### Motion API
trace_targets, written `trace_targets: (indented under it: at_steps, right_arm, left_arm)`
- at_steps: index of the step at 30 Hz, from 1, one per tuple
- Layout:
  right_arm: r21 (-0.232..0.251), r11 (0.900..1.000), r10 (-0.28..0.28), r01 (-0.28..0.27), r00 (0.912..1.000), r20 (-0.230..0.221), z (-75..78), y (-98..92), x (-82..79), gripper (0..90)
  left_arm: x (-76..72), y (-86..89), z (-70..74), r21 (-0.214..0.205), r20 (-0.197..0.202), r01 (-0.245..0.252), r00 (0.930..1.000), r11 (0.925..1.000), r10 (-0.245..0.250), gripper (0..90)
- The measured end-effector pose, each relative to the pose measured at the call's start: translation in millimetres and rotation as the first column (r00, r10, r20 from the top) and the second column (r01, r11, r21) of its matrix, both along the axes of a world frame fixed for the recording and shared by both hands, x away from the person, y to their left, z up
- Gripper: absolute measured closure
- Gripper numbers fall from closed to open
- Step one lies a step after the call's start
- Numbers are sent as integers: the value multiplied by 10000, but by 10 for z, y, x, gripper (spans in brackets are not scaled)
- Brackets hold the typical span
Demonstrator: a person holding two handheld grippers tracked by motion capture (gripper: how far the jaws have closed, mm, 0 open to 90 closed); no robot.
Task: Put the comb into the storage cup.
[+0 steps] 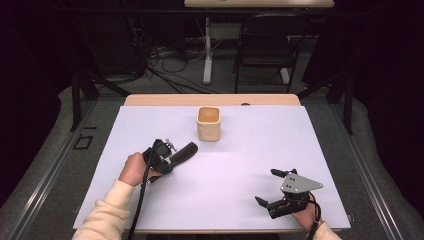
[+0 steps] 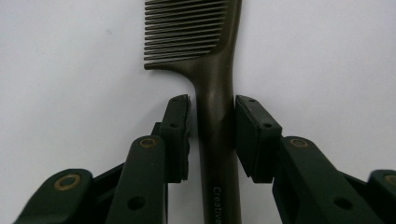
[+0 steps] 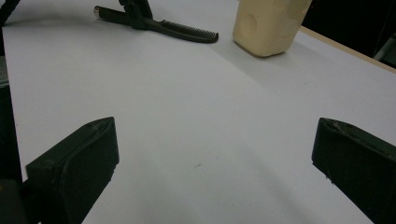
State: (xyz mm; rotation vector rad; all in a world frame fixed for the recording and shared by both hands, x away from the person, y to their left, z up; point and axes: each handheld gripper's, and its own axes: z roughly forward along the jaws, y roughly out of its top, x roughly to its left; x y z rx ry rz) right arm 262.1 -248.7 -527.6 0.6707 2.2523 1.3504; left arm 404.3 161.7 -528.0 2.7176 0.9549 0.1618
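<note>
The left gripper (image 2: 212, 133) is straddling the handle of a dark comb (image 2: 210, 70), one pad on each side just below the teeth. The right pad looks to be touching the handle, while a thin sliver of gap is showing at the left pad, so I am not counting it as a firm grip yet.

The comb is lying flat on the white counter (image 1: 225, 190), to the person's left of centre, near a cream cup (image 1: 208, 123) but apart from it. Its long axis is running diagonally, with the toothed end pointing up and away toward the cup and the handle end trailing back toward the hand.

It is looking light, stiff and smooth, probably plastic, so it may be slipping or twisting if pinched off-centre. The neck of the handle, where the pads now are, seems the sensible hold; the thin teeth are likely to flex.

The right gripper (image 1: 272, 187) is resting near the front right corner, its jaws spread wide and holding nothing.
</note>
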Motion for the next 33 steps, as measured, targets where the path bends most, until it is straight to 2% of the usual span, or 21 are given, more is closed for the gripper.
trace_targets:
  at_steps: [8,15,33]
  right_arm:
    - [5,10000,17,-17,10000,-21,-4,5,2,1]
    - [-26,10000,10,-10,10000,-67,-6,8,1,1]
    - [-59,10000,-11,10,10000,-44,-1,7,-5,1]
  left_arm:
    - [44,-16,2,8,-287,-6,9996,10000,7,683]
    - [33,-26,-1,3,-279,-60,9996,10000,60,714]
    - [-23,13,13,-10,-106,-175,9998,9998,175,720]
